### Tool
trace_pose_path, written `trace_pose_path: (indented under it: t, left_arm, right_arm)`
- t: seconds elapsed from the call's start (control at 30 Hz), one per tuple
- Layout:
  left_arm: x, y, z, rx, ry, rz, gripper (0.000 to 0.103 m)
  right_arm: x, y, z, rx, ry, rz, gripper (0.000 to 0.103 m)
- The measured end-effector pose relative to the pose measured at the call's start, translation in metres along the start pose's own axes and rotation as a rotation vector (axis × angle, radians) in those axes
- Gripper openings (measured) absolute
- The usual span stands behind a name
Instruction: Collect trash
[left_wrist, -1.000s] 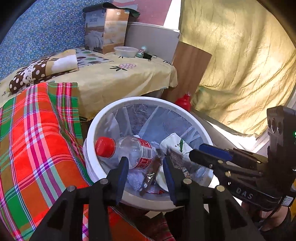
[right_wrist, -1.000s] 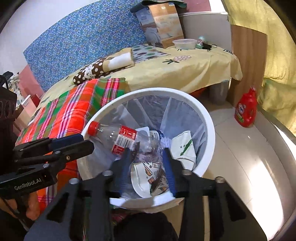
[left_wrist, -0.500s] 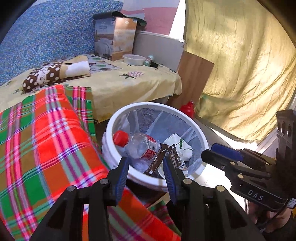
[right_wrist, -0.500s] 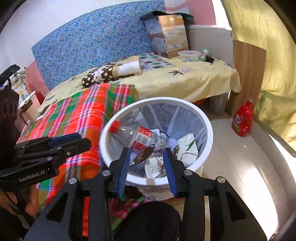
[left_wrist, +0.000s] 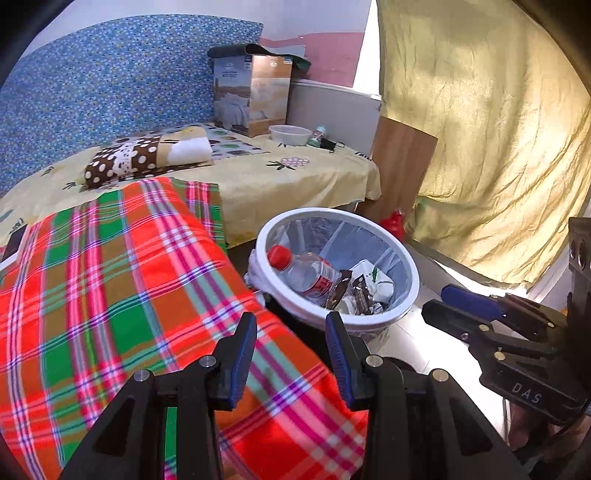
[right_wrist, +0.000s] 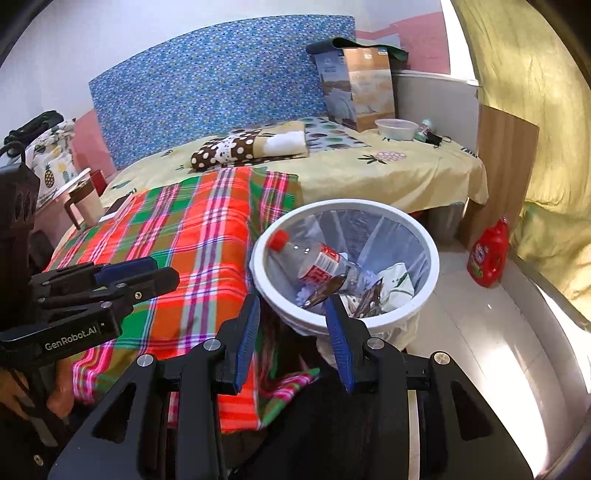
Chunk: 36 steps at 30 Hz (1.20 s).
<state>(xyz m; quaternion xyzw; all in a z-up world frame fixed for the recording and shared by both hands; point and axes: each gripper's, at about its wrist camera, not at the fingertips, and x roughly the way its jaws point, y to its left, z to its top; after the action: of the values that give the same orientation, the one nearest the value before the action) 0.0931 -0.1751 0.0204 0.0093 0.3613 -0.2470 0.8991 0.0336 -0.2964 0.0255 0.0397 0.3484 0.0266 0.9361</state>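
Observation:
A white trash bin (left_wrist: 413, 271) (right_wrist: 434, 258) with a clear liner stands on the floor beside the bed. Inside lie a clear plastic bottle (left_wrist: 308, 271) (right_wrist: 319, 263) with a red cap, brown wrappers (left_wrist: 338, 291) (right_wrist: 327, 291) and a crumpled white paper cup (left_wrist: 376, 281) (right_wrist: 398, 284). My left gripper (left_wrist: 291, 321) (right_wrist: 147, 275) hovers over the plaid blanket, short of the bin, open with nothing between its fingers. My right gripper (right_wrist: 292, 301) (left_wrist: 461, 302) hangs just before the bin's near rim, also open and empty.
A red-and-green plaid blanket (left_wrist: 129, 277) covers the near bed; a yellow sheet (right_wrist: 388, 173) with a box, a bowl and a pillow lies behind. A red detergent bottle (right_wrist: 487, 254), a wooden board and a yellow curtain stand right of the bin. A mug (right_wrist: 83, 203) sits far left.
Both grippers have drawn back and up from over the bin, which now looks smaller and farther ahead. The jaws of both have kept the same width.

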Motion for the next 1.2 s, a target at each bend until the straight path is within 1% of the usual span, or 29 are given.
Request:
trace_pose_path:
  t: [0.37,1.2]
  left_arm:
    - [-0.020,0.010,-0.013,-0.027,-0.015,0.020,0.038]
    - [-0.031,0.007,-0.020,-0.029,-0.031,0.038,0.038]
  right_arm:
    - [-0.009,0.011,-0.006,-0.020,-0.015,0.002,0.040]
    - [-0.014,0.019,-0.010,-0.032,-0.025,0.014,0.040]
